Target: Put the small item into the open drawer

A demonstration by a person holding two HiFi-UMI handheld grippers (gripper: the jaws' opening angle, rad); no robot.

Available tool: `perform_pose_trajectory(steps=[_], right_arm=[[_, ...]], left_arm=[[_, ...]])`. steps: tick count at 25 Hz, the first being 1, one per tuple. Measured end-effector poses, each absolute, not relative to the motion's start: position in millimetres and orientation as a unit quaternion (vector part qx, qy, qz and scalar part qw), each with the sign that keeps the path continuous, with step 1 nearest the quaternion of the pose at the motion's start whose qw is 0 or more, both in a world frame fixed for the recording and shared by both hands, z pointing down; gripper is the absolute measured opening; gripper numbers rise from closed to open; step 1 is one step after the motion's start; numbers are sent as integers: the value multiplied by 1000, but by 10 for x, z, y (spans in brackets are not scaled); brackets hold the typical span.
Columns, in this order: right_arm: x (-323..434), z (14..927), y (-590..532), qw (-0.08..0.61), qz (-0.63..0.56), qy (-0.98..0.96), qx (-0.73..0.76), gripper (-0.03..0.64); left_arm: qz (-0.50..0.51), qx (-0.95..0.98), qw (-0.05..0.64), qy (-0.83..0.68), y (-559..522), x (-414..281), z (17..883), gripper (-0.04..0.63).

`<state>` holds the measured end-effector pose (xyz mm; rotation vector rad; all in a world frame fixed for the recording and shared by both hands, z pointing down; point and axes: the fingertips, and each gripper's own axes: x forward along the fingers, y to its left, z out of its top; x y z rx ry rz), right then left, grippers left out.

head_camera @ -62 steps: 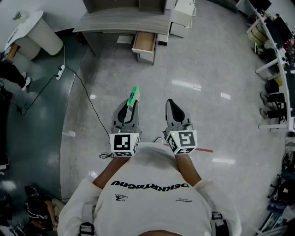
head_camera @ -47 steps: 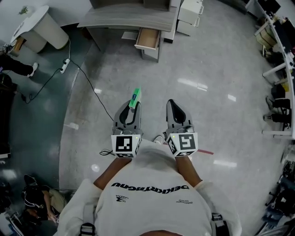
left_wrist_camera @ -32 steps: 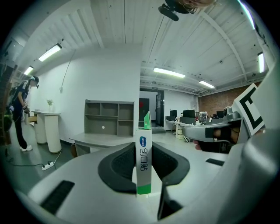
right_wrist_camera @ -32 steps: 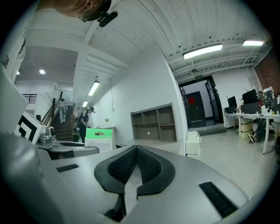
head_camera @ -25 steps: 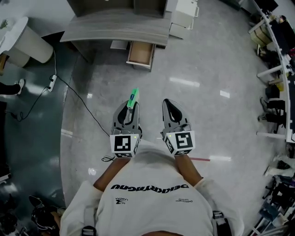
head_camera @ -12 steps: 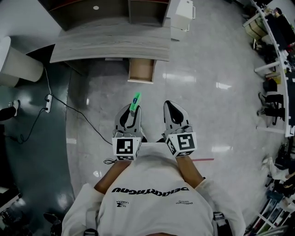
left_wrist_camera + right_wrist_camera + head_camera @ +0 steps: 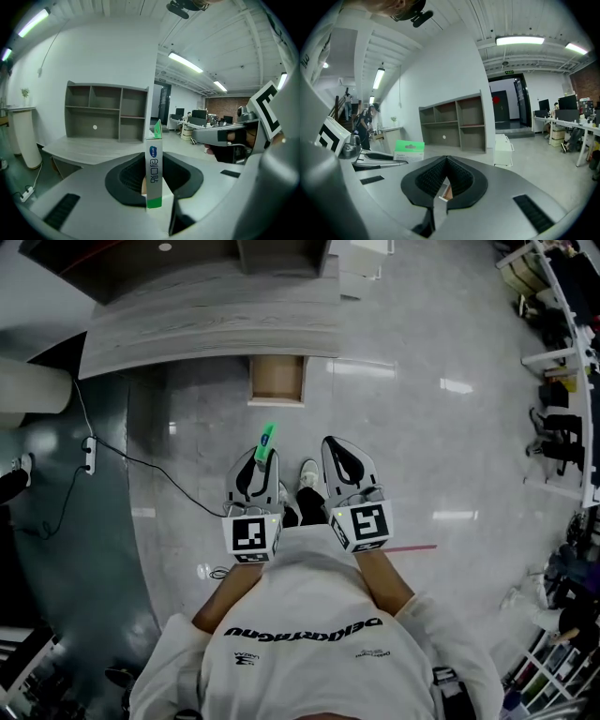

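The left forearm (image 7: 223,585) and right forearm (image 7: 382,579) reach forward from the torso, holding the two grippers side by side, close but apart, both pointing ahead. The left gripper (image 7: 263,456) has its jaws clamped on a narrow box (image 7: 267,436) that sticks out past their tips. The right gripper (image 7: 332,448) has its jaws pressed together with nothing between them.
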<state>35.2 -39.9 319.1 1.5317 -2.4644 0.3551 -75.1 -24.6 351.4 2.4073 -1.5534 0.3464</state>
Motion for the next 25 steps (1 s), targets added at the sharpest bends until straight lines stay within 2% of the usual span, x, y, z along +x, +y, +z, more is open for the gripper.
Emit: perform_pose_trajectory(steps=[6, 25], right_arm=[[486, 3578, -692, 121, 149, -835, 516, 28], [388, 5000, -1123, 171, 227, -827, 486, 28]], left_arm=[[140, 822, 133, -535, -553, -582, 3801, 98], [170, 783, 225, -554, -1234, -517, 5213, 100]])
